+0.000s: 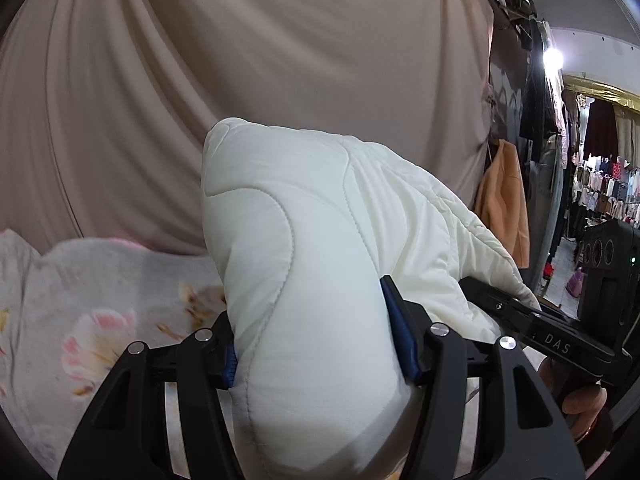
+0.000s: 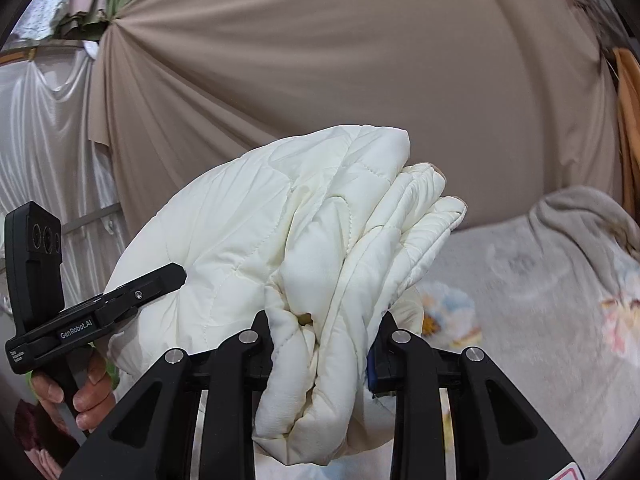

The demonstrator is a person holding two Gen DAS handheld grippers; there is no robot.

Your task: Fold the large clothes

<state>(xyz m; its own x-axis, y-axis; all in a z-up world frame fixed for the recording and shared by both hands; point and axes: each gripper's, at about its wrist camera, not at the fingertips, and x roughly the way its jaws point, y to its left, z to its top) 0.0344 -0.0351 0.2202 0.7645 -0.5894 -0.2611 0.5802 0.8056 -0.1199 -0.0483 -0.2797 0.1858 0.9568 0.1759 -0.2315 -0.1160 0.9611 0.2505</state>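
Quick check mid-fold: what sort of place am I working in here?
Probably a clothing shop or market stall: racks of hanging garments line the aisle, a beige backdrop cloth is draped behind, and a floral blanket covers the work surface.

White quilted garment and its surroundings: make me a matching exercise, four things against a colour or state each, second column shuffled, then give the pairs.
Things:
1. white quilted garment
2. floral blanket
3. backdrop curtain
4. orange garment

States:
A. hangs at the curtain's edge
B. draped in taupe folds behind everything
C. bunched between the jaws of both the left gripper and the right gripper
D. spread flat below, pale with pink flowers

Pairs: 1-C, 2-D, 3-B, 4-A
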